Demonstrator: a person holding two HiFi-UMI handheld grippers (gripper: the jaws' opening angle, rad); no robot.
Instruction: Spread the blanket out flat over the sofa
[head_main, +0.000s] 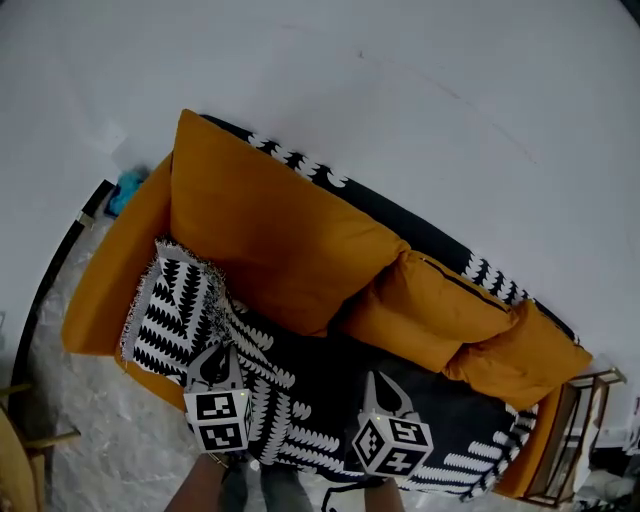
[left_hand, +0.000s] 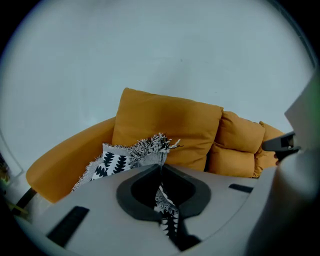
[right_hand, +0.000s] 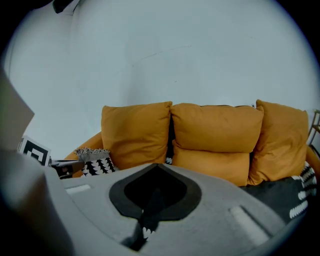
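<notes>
Two grey hand-held tools, the left gripper and right gripper, each pinch the edge of a black-and-white patterned fringed blanket rumpled across an orange cushioned sofa. Soft and light, it will likely sag; corners seem the best hold.

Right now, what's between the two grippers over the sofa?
In the head view, only the blanket: its black, white-patterned stretch spans from the left gripper to the right gripper, both pinching it.

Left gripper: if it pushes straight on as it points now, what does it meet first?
Probably the bunched, fringed blanket right ahead of its jaws, then the orange back cushion behind; depth is unclear.
</notes>
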